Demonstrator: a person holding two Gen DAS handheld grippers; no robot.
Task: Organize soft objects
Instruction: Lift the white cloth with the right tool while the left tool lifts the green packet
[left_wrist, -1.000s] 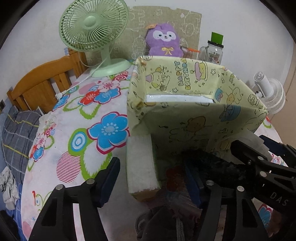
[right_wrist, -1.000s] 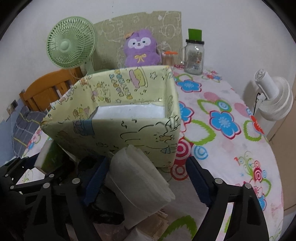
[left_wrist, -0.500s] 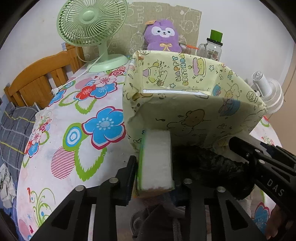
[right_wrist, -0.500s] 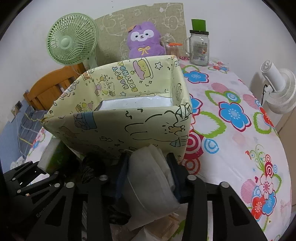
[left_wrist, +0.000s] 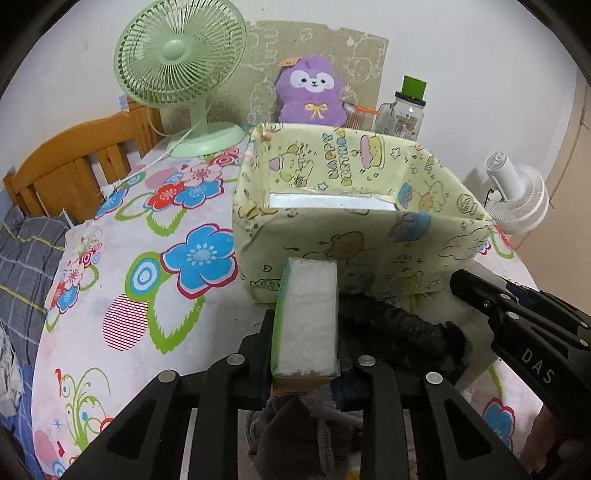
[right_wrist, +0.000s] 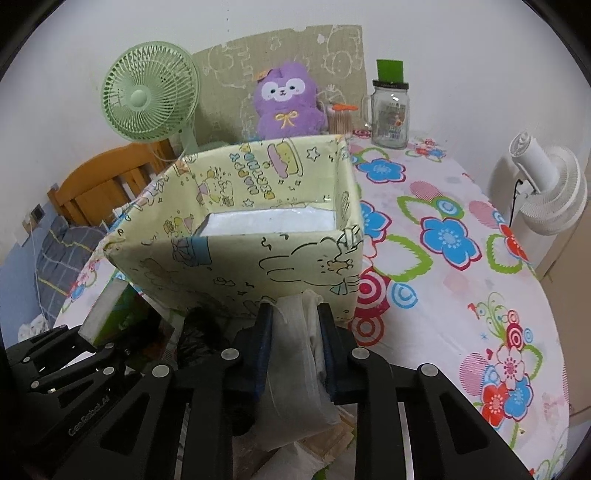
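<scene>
Sponge (left_wrist: 306, 317) clamped between left jaws, white cloth (right_wrist: 295, 354) between right jaws

Box (left_wrist: 354, 236) front wall hides most of its floor; only a white strip shows. Sponge (left_wrist: 306, 325) lower end lost behind the left gripper (left_wrist: 304, 354). Dark fuzzy thing (left_wrist: 402, 332): kind unclear. Jar (right_wrist: 389, 110) label too small to read. White fan (right_wrist: 543, 192) base hidden behind the table edge.
</scene>
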